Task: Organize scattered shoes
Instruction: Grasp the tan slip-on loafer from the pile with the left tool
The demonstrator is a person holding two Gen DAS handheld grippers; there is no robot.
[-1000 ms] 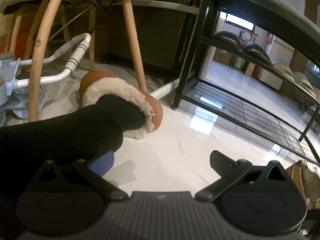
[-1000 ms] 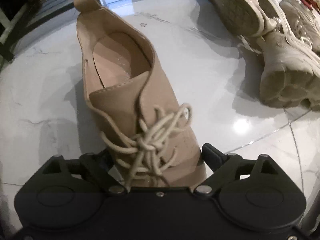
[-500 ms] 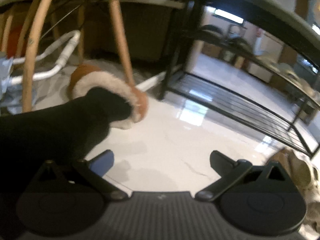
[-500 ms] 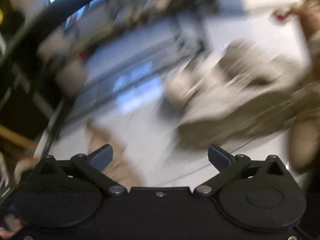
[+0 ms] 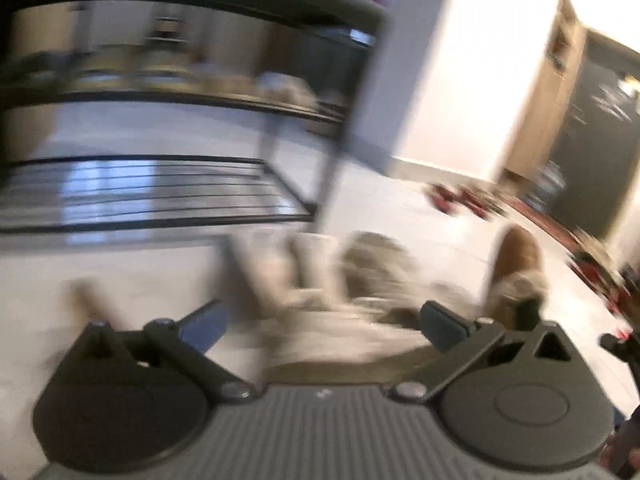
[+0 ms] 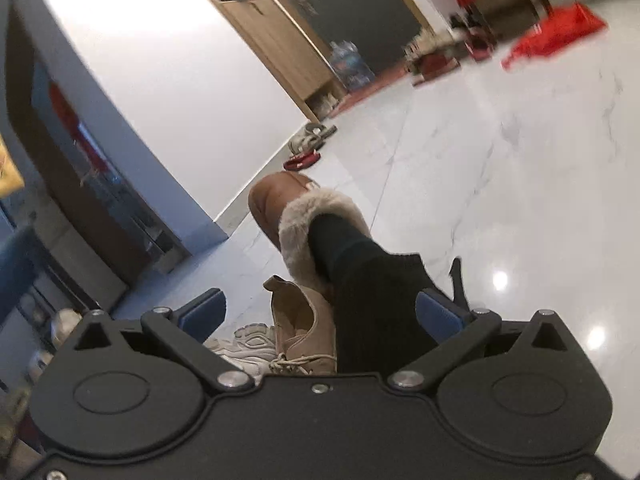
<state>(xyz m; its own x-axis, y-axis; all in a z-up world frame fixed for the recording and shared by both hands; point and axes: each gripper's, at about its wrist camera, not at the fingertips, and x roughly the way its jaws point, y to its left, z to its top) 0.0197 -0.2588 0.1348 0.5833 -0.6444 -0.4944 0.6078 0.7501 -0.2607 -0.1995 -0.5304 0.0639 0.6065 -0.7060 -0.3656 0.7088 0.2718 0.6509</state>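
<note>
In the right wrist view a tan lace-up shoe (image 6: 305,326) lies on the white floor beside a white sneaker (image 6: 245,345), just beyond my open right gripper (image 6: 320,314), which holds nothing. A person's black-clad leg (image 6: 370,296) in a brown fur-lined slipper (image 6: 276,206) stands right behind the tan shoe. The left wrist view is heavily blurred. My left gripper (image 5: 322,322) is open and empty over pale beige sneakers (image 5: 316,276). The brown slipper (image 5: 516,264) shows to the right. A black shoe rack (image 5: 160,188) stands at the left.
A white wall corner (image 6: 192,92) and a wooden cabinet (image 6: 276,28) rise behind the shoes. Another pale shoe (image 6: 310,140) and a red slipper (image 6: 301,162) lie by the wall. Red items (image 6: 556,34) and a water bottle (image 6: 349,65) stand far back. Open marble floor (image 6: 500,184) spreads to the right.
My right gripper had the tan shoe between its fingers; it has pulled back and swung up, leaving the shoe on the floor. The left gripper has swept right, from the chair legs to the rack's end.
</note>
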